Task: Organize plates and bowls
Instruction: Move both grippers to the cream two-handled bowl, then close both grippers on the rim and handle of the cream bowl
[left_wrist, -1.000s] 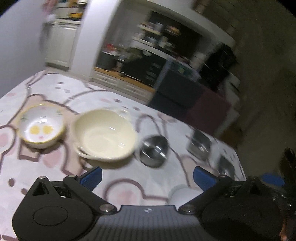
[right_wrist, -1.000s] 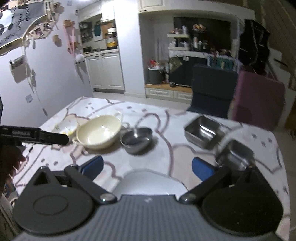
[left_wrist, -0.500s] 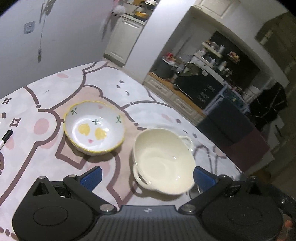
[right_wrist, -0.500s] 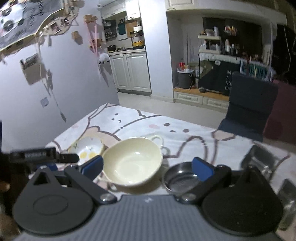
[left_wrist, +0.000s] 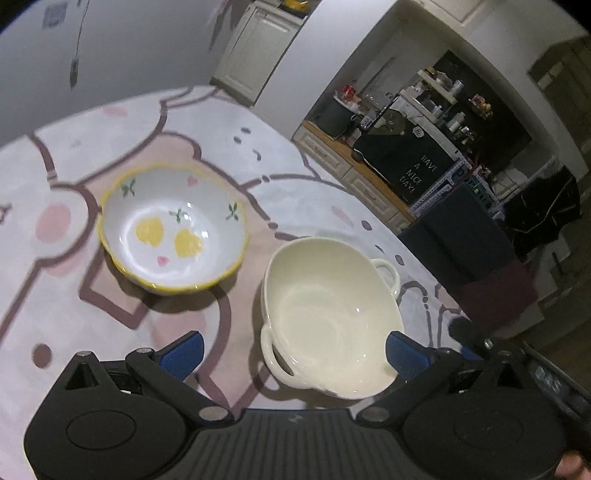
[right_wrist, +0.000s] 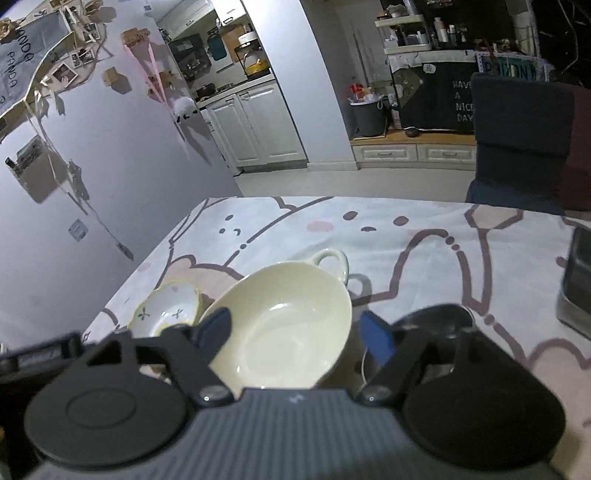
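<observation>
I see the table (left_wrist: 314, 173) first, the biggest thing before me, covered in a white cloth with pink cartoon shapes and brown outlines. My landmark is the cream bowl (left_wrist: 328, 317), a wide two-handled dish standing upright on that cloth and empty. It appears in the right wrist view too (right_wrist: 284, 328), with one loop handle at its far rim.

Just beside the cream bowl, on its left as the left camera looks, stands the flowered bowl (left_wrist: 173, 229), white with a wavy yellow rim, two yellow blobs and small green sprigs inside. The two are close together, but I cannot tell whether they touch. From the right camera the flowered bowl (right_wrist: 166, 310) peeks out behind the cream bowl's left edge.

On the cream bowl's other side, the right camera shows a small dark metal bowl (right_wrist: 436, 321) just beside it, mostly hidden by my gripper's finger. Farther right, well apart from the cream bowl, a steel container (right_wrist: 576, 280) sits at the picture's edge.

My left gripper (left_wrist: 293, 350) is spread wide and empty, its blue pads near the cream bowl's near rim. My right gripper (right_wrist: 299, 332) has just been narrowing; its pads flank the cream bowl without pressing on it, so it grips nothing.
</observation>
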